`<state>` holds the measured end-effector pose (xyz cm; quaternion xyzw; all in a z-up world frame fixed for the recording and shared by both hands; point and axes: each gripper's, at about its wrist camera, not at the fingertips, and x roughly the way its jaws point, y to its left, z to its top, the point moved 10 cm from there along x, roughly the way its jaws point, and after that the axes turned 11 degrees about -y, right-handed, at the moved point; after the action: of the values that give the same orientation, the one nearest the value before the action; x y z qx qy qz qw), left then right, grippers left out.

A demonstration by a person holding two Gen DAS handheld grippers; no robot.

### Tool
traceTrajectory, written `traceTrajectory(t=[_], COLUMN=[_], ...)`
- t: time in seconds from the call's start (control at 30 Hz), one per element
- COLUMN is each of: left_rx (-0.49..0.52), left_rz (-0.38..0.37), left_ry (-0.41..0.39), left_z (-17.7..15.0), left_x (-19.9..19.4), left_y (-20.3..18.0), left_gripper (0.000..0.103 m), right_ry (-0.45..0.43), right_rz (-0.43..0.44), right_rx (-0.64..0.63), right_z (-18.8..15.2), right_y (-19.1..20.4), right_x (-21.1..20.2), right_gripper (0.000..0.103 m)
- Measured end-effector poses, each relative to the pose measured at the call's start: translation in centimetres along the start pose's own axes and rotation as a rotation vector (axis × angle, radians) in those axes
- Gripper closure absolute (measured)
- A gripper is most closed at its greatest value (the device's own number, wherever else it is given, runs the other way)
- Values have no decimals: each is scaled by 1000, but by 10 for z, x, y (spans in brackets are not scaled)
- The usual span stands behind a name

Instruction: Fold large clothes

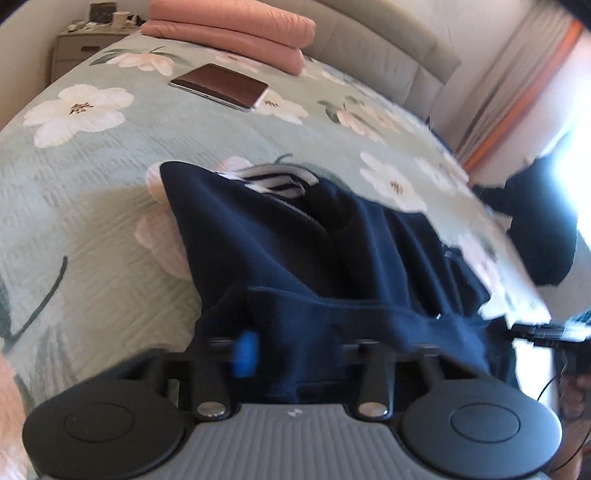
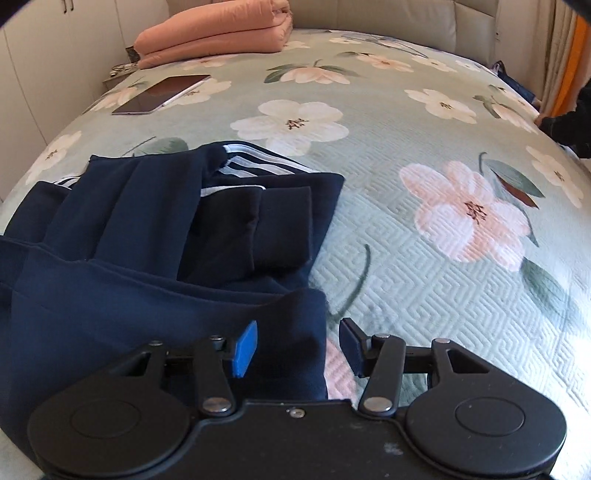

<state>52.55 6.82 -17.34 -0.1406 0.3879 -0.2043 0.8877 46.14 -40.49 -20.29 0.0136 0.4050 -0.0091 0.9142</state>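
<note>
navy garment [image 2: 155, 258], tablet [image 2: 162, 94], pink quilt [image 2: 214, 33]

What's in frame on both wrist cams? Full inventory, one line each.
jacket: 1, navy with white stripes, partly folded, near end of bed
bedspread: 1, pale green with floral print, covers bed
quilt: 1, pink, folded, by headboard
tablet: 1, dark screen, flat on bedspread near quilt
nightstand: 1, pale, beside bed, small items on top
curtain: 1, pale with orange band, far side
left gripper: 1, black with blue pads, navy fabric between fingers
right gripper: 1, black with blue pads, open over jacket edge
</note>
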Motion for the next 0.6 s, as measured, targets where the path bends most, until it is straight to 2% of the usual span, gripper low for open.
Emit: traceTrajectory(t=[0.13,0.17,0.2,0.23,0.3,0.37,0.43,0.53,0.6], left_rx=[0,-6,-6,-4,-11,-39,-63,-92,-99], left_rz=[8,12,16,20,26,30,61,59,61], left_ry=[-22,-30,-43,-55,-85,-126,-188,-299,-354], left_z=[-6,-7,-8,-9,-6,1,16,45,64], left_x=[-7,-10,-14,-19,-30,-43,-59,-83,-91], left_y=[-8,-11,-14,-17,-24,-29,-31,-40,-45], left_gripper=[96,96,97,97,98,98,98,98,98], right_ry=[28,43,44,22,-42,-96,-175,-344,-430], right_rz=[26,38,58,67,82,53,-22,-187,-222], right_rx=[22,26,20,-5,-82,-168,-295,-560,-623], right_z=[-4,-7,-9,-8,-6,-2,7,29,47], right_y=[0,1,4,7,17,26,35,54,63], right_x=[16,19,18,13,-6,-28,-52,-86,-103], right_gripper=[44,51,83,95,95,96,97,98,98])
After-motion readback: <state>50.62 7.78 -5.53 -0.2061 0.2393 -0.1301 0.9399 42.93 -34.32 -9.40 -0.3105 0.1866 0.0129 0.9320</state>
